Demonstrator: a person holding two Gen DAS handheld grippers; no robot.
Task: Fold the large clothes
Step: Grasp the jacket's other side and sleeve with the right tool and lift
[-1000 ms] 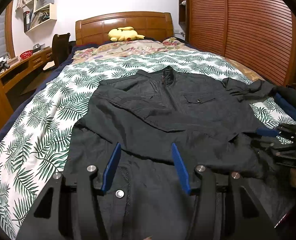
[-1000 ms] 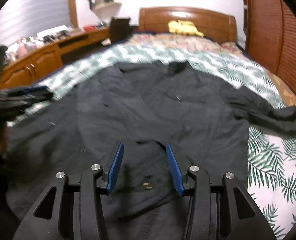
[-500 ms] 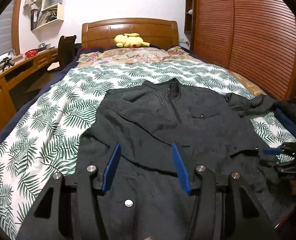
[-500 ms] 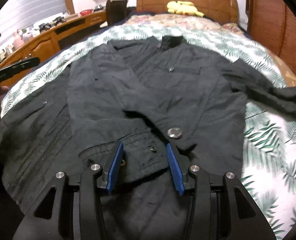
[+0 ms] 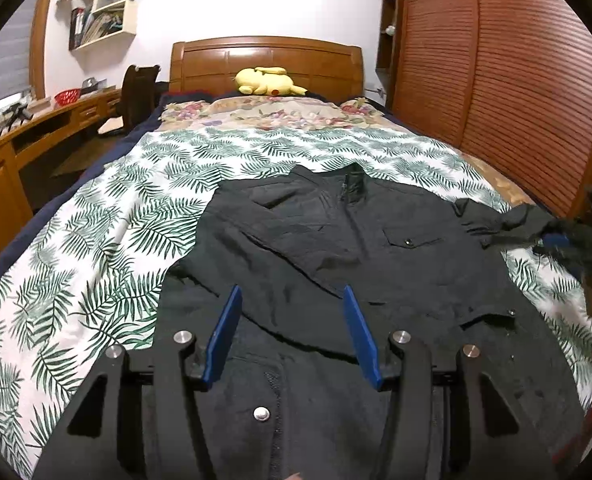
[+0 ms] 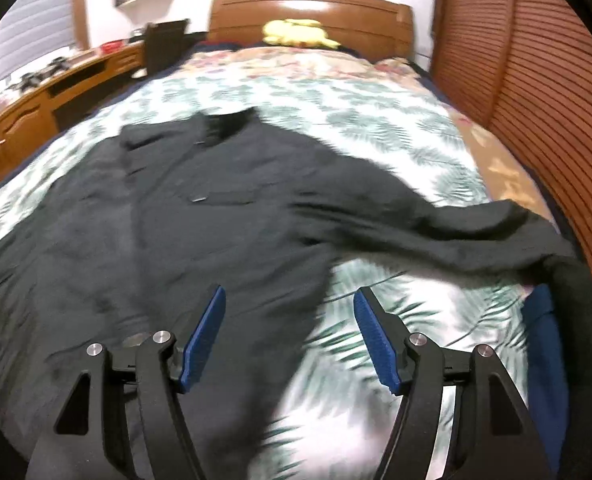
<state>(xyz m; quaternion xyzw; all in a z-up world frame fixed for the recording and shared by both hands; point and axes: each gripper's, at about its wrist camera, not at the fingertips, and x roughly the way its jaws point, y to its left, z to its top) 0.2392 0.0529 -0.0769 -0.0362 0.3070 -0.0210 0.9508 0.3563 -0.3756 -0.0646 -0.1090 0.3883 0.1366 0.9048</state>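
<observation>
While the black jacket [image 5: 336, 264] is lying spread on the leaf-print bedspread [image 5: 96, 264], the left gripper [image 5: 292, 332] is hovering parted and empty; the right gripper [image 6: 290, 336], jaws just widening, is gripping nothing.

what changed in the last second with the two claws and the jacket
The right claw swung away from the middle of the black jacket toward its outstretched sleeve at the bed's right edge, and its jaws have just been opening, with nothing between them. The left claw stayed half open over the jacket's lower front, holding nothing. The jacket lies as before on the leaf-print bedspread.
</observation>
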